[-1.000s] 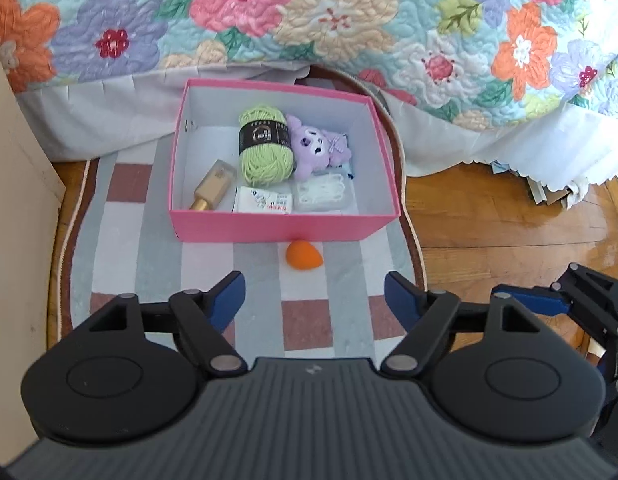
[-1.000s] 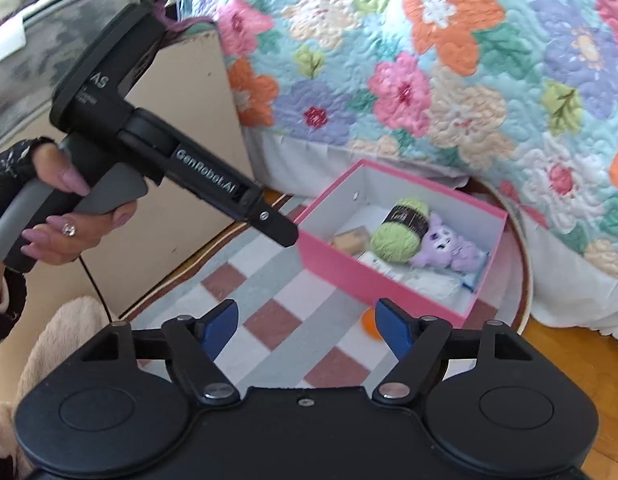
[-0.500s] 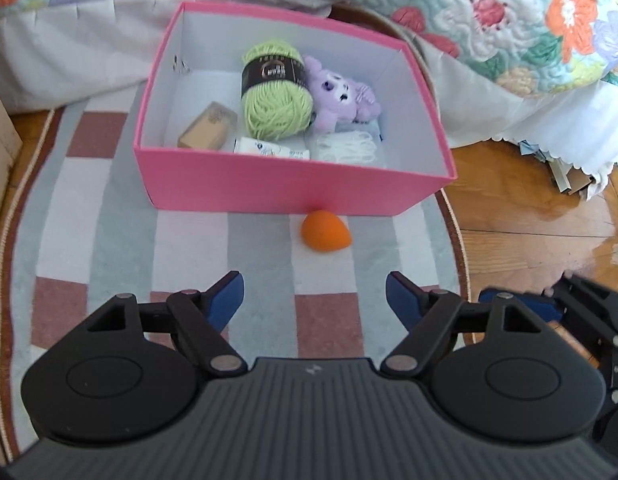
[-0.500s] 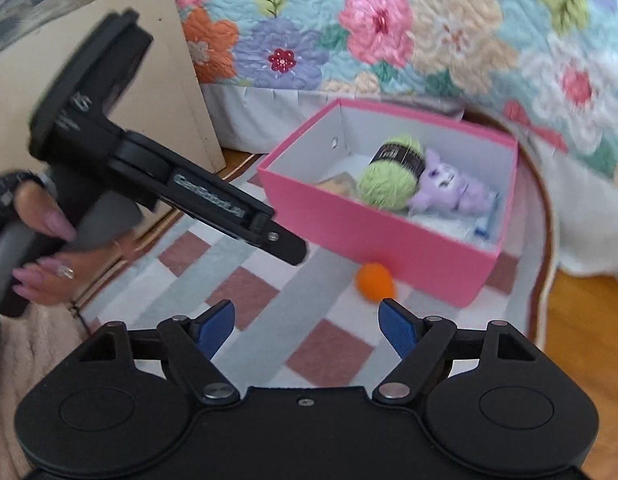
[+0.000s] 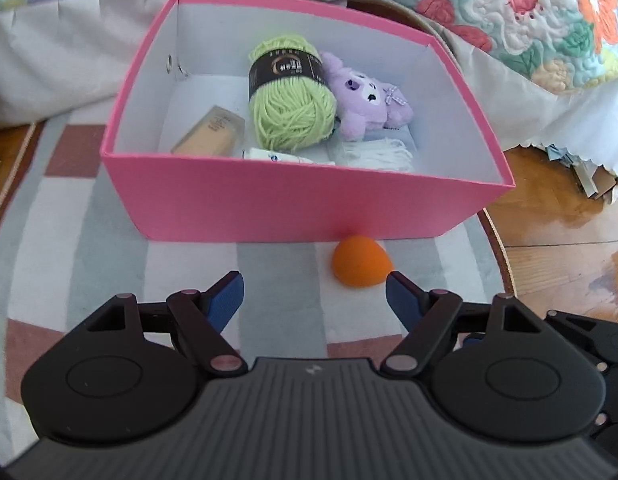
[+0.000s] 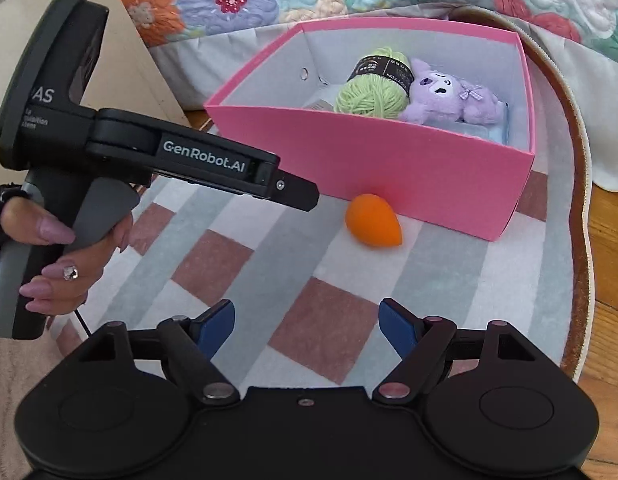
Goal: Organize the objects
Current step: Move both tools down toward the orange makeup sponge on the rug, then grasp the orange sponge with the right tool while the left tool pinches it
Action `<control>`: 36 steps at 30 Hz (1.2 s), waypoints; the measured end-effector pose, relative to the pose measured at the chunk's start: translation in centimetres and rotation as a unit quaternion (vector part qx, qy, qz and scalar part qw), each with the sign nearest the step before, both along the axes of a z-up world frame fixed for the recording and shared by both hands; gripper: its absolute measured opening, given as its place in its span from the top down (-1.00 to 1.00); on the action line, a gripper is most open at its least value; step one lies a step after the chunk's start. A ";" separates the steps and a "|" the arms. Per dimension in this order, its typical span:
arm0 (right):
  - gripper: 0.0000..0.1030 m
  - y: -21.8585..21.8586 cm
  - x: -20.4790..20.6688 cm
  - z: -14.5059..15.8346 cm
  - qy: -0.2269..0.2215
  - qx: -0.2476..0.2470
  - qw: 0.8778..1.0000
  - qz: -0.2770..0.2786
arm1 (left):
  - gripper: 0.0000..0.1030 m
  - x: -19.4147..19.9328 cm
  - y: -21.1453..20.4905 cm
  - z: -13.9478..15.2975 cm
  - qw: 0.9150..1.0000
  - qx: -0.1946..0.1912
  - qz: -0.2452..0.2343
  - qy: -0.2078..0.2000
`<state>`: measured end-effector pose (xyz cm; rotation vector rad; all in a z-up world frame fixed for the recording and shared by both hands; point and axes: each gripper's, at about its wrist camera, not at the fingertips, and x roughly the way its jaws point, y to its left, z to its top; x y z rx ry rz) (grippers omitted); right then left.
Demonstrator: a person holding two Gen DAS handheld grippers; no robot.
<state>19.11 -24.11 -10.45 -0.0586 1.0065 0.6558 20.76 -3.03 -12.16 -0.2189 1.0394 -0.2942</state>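
An orange egg-shaped sponge [image 5: 361,262] [image 6: 373,219] lies on the checked rug just in front of the pink box [image 5: 293,204] [image 6: 389,152]. Inside the box are a green yarn ball [image 5: 289,108] [image 6: 373,94], a purple plush toy [image 5: 367,98] [image 6: 449,98], a beige bottle [image 5: 211,134], a white packet and a clear pouch. My left gripper [image 5: 315,294] is open just short of the sponge, which sits near its right fingertip. My right gripper [image 6: 307,318] is open above the rug with nothing between its fingers.
A hand [image 6: 65,264] holds the left gripper's body [image 6: 149,152] at the left of the right wrist view. The floral quilt [image 5: 509,4] and white bed skirt hang behind the box. Wooden floor [image 5: 569,240] lies right of the rug; a beige board [image 6: 121,60] stands at left.
Both grippers have sunk toward the rug and come closer to the box and sponge, which now look larger. Neither gripper's opening has changed.
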 end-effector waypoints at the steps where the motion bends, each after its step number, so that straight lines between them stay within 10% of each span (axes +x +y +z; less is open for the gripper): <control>1: -0.61 0.2 0.1 -0.3 -0.003 -0.002 1.000 -0.002 | -0.51 0.1 0.0 -0.3 1.000 -0.007 0.000 0.002; 7: -0.61 0.6 1.9 -2.9 -0.008 0.003 0.999 -0.042 | -0.49 0.1 -0.4 -2.7 0.996 -0.084 -0.016 -0.016; 19: -0.56 1.1 4.3 -6.1 -0.028 0.016 0.994 -0.108 | -0.32 0.4 -2.0 -5.5 0.995 -0.089 -0.020 -0.049; 25: -0.13 2.1 4.7 -6.3 -0.066 -0.008 0.993 -0.102 | 0.16 0.9 -2.3 -5.8 0.993 -0.107 -0.021 -0.053; 36: 0.13 2.0 4.0 -5.7 -0.095 -0.051 0.990 -0.085 | 0.26 0.2 -3.0 -5.6 0.994 -0.091 -0.046 -0.024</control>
